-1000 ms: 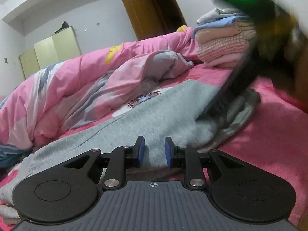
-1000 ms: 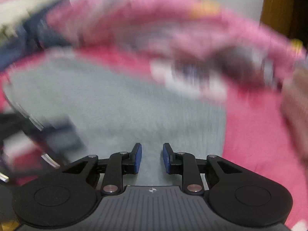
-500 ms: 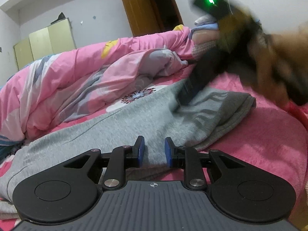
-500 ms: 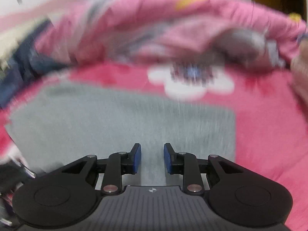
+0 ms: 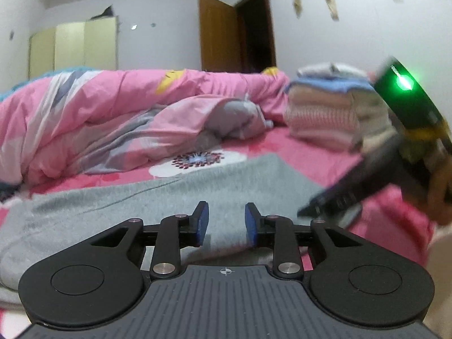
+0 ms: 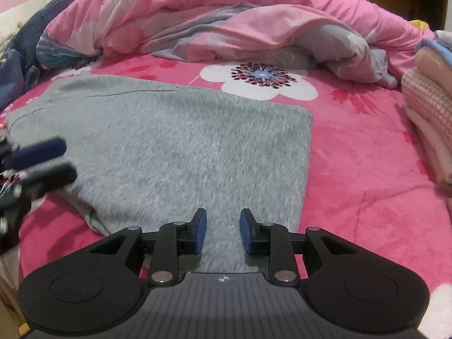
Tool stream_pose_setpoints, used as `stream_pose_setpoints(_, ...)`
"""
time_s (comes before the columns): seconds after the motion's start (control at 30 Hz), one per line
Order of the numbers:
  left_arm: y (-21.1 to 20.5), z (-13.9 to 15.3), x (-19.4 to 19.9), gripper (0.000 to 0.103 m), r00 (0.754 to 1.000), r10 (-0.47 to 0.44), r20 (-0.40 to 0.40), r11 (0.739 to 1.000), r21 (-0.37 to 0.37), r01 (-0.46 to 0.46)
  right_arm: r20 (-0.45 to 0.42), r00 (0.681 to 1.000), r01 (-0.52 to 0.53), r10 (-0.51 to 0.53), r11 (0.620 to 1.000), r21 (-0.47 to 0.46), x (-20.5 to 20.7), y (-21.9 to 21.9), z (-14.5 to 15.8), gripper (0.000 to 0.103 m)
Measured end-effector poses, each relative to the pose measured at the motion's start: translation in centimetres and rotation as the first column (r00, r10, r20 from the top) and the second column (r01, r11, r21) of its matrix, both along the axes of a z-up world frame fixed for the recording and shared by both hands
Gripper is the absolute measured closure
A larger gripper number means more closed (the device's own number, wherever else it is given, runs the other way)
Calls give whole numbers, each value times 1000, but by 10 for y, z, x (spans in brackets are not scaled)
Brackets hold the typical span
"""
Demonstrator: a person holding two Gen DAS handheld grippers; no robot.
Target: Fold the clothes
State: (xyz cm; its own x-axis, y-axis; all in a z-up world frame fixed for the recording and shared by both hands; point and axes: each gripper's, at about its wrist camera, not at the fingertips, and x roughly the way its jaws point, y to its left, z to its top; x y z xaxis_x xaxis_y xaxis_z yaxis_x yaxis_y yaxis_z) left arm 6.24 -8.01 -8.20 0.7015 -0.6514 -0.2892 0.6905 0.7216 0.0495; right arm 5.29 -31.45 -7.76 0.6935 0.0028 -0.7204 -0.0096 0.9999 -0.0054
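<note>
Pink floral bedspread under flat grey garment, rumpled quilt behind, left tool opening, right tool unclenched, both empty.

Left gripper: matte black linkage arms with 2 silver pivot screws, 2 round black housings with a recessed disc each, blue pads on both fingertips, grey ribbed top plate carrying a small crosshair mark. Right gripper: same build, black arms, 2 silver screws, blue pads, ribbed grey plate with a small central mark. From the left wrist view, right unit's body blurred: dark casing with a lit green LED, yellow band beneath it, black arm running down to the tips.
</note>
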Motion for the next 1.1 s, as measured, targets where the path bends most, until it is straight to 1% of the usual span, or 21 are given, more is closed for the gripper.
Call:
stream_pose_setpoints(0.03,-3,0,2,75,1000,-4,-18,1000,-12,4,7,1000,7,-7,1000,10,-3,-2,0,75)
stream_pose_setpoints(0.1,-11,-1,4,74,1000,-7,-23,1000,-13,7,20,1000,12,-12,1000,13,-8,-3,0,75)
stream_pose_setpoints(0.13,-17,-3,3,73,1000,-11,-18,1000,8,11,23,1000,10,-11,1000,4,-10,-2,0,75)
stream_pose_setpoints(0.17,-24,-7,2,72,1000,-15,-14,999,48,15,23,1000,9,-8,1000,-6,-11,-1,1,75)
stream_pose_setpoints(0.2,-33,-13,1,72,1000,-7,-11,994,113,8,15,1000,4,-3,1000,-16,-11,0,4,75)
stream_pose_setpoints(0.23,-38,-19,-1,72,1000,4,7,988,156,-5,1,1000,-5,5,1000,-25,-10,0,8,75)
stream_pose_setpoints(0.27,-40,-23,-6,72,999,5,46,984,175,-13,-11,1000,-13,13,999,-31,-10,0,13,75)
stream_pose_setpoints(0.33,-39,-25,-13,72,997,-10,77,981,195,-5,-20,999,-28,28,999,-36,-5,-3,23,77)
stream_pose_setpoints(0.4,-33,-26,-11,72,998,-21,56,983,182,11,4,999,-38,38,997,-70,7,-4,32,78)
stream_pose_setpoints(0.43,-33,-26,-11,72,998,-24,58,983,182,13,17,999,-39,41,996,-81,14,-5,35,79)
stream_pose_setpoints(0.57,-30,-28,-12,72,997,-36,68,983,185,23,77,996,-37,41,997,-63,55,-11,25,79)
stream_pose_setpoints(0.63,-31,-28,-12,72,997,-36,70,982,187,22,48,999,-6,9,998,-61,69,-25,9,80)
stream_pose_setpoints(0.67,-31,-28,-12,72,997,-36,69,982,187,23,29,999,22,-21,998,-52,70,-35,3,81)
stream_pose_setpoints(0.7,-33,-28,-11,72,997,-38,67,982,188,24,38,998,47,-47,999,-11,64,-48,3,82)
stream_pose_setpoints(0.73,-32,-28,-10,72,997,-40,63,982,189,27,38,996,80,-80,997,23,58,-59,4,91)
stream_pose_setpoints(0.83,-33,-26,-9,72,998,-43,54,981,193,32,-9,976,218,-218,973,69,34,-85,14,89)
stream_pose_setpoints(0.87,-33,-25,-8,72,998,-43,51,980,195,32,0,975,221,-221,973,70,28,-85,20,89)
stream_pose_setpoints(0.97,-34,-25,-9,72,998,-38,51,980,195,27,84,984,148,-159,982,118,13,-67,37,89)
stream_pose_setpoints(1.1,-34,-27,-10,71,998,-26,52,983,183,16,85,995,29,-44,984,175,9,-31,19,89)
